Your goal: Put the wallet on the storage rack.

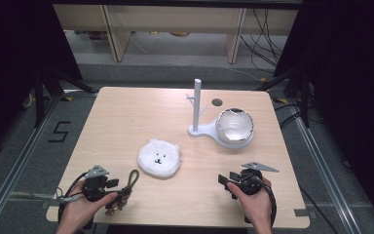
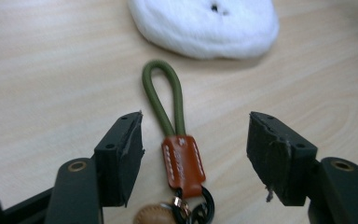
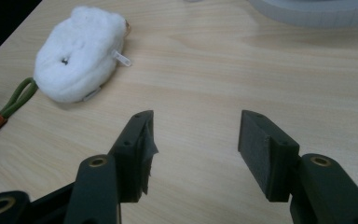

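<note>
Pre-grasp: left gripper (image 2: 193, 154) jaws apart, straddling keychain (image 2: 182, 161); next, close on its tab. Right gripper (image 3: 193, 154) jaws apart, idle. Plush (image 1: 159, 158) at 1 o'clock.

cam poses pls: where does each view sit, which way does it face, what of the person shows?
High view: above the near edge, facing forward and down on the table; both hands, left tool, right tool.
Left gripper view: on the left tool, facing the green strap.
Right gripper view: on the right tool, facing bare table.
All three share the white plush.
</note>
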